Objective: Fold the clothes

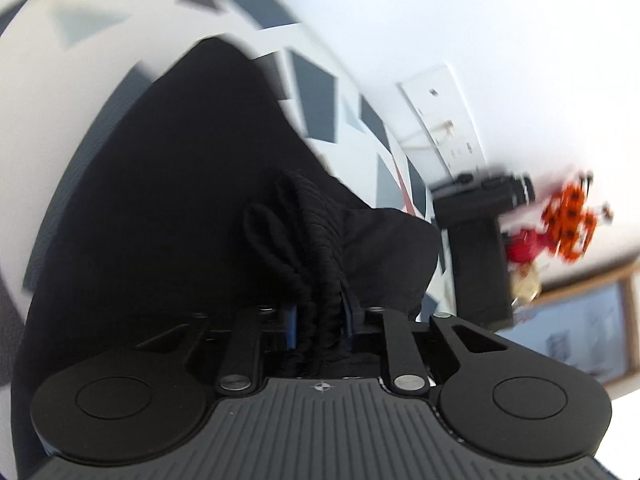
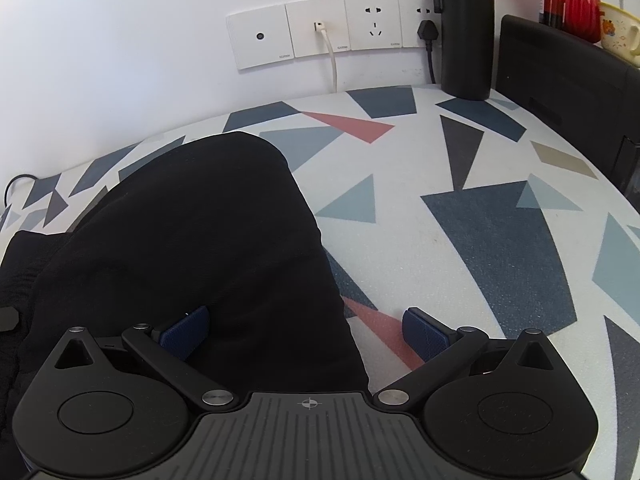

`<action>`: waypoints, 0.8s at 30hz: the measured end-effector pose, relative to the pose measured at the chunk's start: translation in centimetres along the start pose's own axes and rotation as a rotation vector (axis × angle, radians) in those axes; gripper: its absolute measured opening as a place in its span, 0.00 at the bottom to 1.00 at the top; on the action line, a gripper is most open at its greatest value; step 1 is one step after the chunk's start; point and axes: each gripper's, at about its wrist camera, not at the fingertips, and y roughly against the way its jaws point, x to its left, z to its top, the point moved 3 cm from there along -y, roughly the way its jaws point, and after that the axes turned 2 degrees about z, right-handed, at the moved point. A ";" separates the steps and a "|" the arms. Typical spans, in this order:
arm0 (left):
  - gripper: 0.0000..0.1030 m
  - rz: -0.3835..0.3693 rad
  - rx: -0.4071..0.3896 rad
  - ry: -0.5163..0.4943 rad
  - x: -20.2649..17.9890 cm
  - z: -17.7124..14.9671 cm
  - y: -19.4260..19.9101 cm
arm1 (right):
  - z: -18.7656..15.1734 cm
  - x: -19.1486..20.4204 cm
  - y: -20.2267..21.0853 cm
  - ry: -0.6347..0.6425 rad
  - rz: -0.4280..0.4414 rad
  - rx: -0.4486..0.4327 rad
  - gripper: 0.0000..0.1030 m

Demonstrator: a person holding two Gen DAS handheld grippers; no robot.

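In the left wrist view, which is motion-blurred, the left gripper (image 1: 320, 312) is clenched on a bunched, ribbed band of a black garment (image 1: 168, 200): the blue pads (image 1: 292, 320) sit close together with the ridged fabric and a loop of black cord pressed between them. The rest of the garment spreads away from the jaws across a table covered with a white cloth (image 1: 320, 92) printed with grey and blue triangles. Past the cloth's far edge a row of white wall sockets (image 1: 444, 120) shows on the white wall, and near them stand a black bottle (image 1: 480, 240) and a red and orange ornament (image 1: 560, 216), both smeared by blur. In the right wrist view, the right gripper (image 2: 304, 332) is released, its jaws spread wide; the left blue pad (image 2: 188, 332) lies against the black garment (image 2: 192, 240), while the other pad hangs over bare cloth just beside the garment's edge, so that edge sits between the fingers unpinched. The garment covers the near left part of the patterned cloth (image 2: 460, 200). At the far edge, against the wall, stand the black bottle (image 2: 466, 32), a red vase (image 2: 576, 4), a cream mug (image 2: 618, 30) and a black box (image 2: 560, 80); the socket row (image 2: 332, 32) holds a white cable and a black plug.
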 end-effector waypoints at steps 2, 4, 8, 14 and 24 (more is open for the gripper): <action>0.18 0.020 -0.015 -0.065 -1.4 0.8 0.5 | 0.1 -0.1 0.0 -0.007 0.001 0.008 0.99; 0.17 0.015 -0.044 -0.119 -2.9 1.4 1.3 | 0.6 -0.1 0.3 -0.013 0.006 0.033 0.99; 0.17 -0.029 -0.119 -0.264 -6.2 2.4 4.3 | 1.6 0.5 2.0 0.004 0.022 0.028 0.99; 0.17 -0.015 -0.139 -0.308 -6.3 4.0 7.6 | 3.0 1.4 5.8 -0.001 0.083 -0.059 0.99; 0.24 0.163 -0.054 -0.110 4.8 3.2 4.3 | -0.5 2.8 1.5 0.080 0.023 0.103 0.99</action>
